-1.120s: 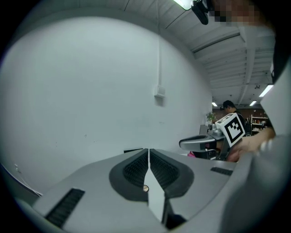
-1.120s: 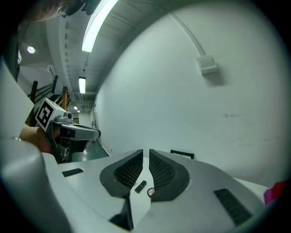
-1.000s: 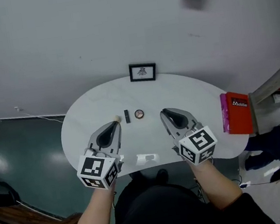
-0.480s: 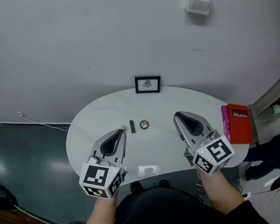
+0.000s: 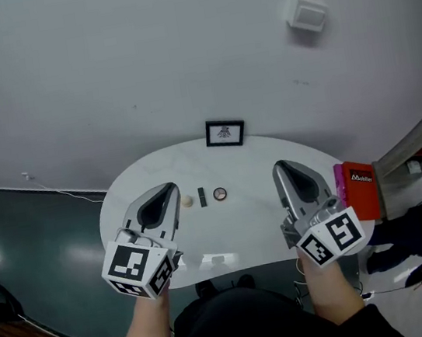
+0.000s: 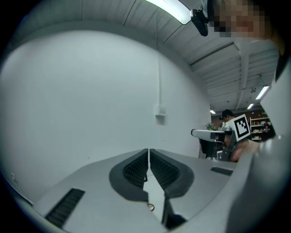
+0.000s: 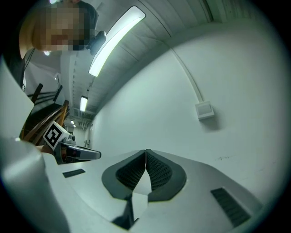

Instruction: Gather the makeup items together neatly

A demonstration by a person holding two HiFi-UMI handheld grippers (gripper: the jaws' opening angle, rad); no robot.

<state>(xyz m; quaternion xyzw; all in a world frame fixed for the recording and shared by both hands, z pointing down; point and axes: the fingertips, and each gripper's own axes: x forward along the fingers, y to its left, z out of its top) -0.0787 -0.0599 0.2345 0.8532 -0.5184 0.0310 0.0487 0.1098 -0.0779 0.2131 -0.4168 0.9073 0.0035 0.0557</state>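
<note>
Since a second ago the beige piece (image 5: pixel 188 201) has come clear of your left gripper (image 5: pixel 168 187), and both grippers have drawn back and apart. The piece now sits in a short row with the dark stick (image 5: pixel 202 197) and the round compact (image 5: pixel 219 194), close together mid-tabletop (image 5: pixel 244 229), just below the frame (image 5: pixel 224 133). The gathering looks done, or nearly so. Your left and right gripper (image 5: pixel 281 166) are each pressed together on nothing. The red book (image 5: pixel 363 190) lies well apart at the right edge.
</note>
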